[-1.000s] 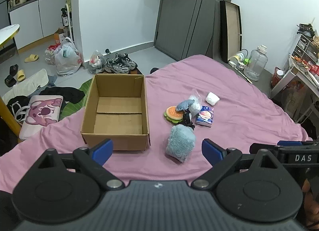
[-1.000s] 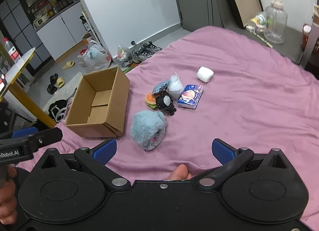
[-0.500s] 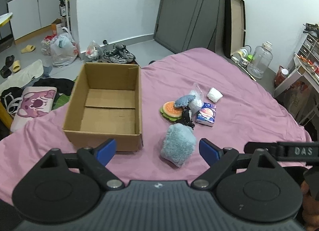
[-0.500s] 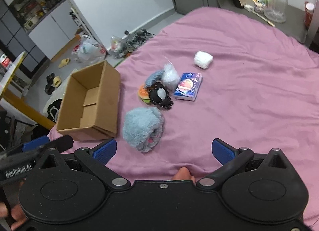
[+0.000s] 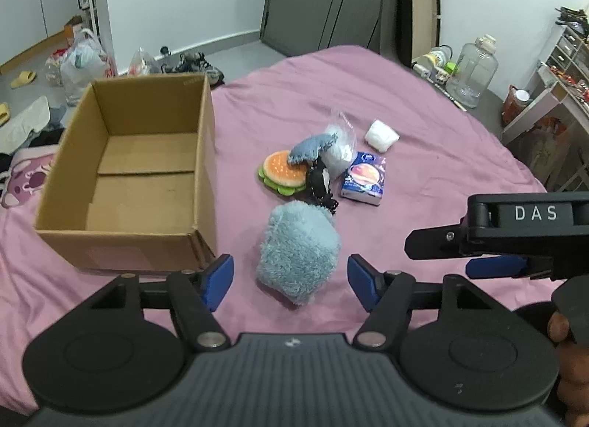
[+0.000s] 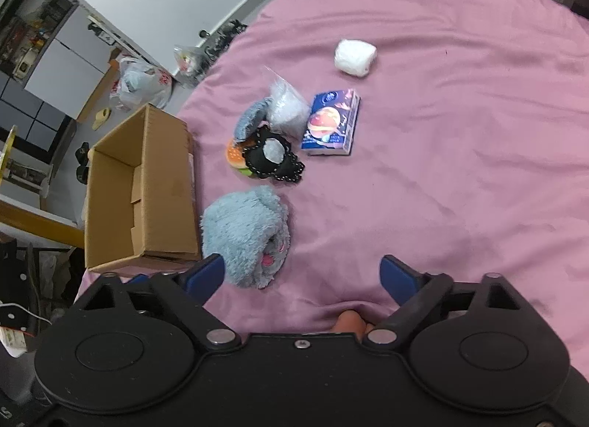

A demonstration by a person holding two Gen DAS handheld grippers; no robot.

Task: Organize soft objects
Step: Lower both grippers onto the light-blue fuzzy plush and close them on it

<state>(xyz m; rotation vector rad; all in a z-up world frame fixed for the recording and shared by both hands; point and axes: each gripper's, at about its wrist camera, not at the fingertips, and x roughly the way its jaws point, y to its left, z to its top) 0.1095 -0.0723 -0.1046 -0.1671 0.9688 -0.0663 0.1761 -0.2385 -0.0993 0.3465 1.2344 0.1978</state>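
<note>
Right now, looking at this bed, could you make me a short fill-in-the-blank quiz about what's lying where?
1. The cardboard box holds ____.
2. The bedsheet is ____ in colour.
3. The soft thing nearest the left gripper is the fluffy ____ plush.
4. Both the left gripper and the right gripper are ____, gripping nothing.

Missing words: nothing; pink; blue; open

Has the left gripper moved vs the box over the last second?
Yes. The left gripper has come forward and rightward: its open jaws now bracket the fluffy blue plush, with the cardboard box off to their left.
</note>
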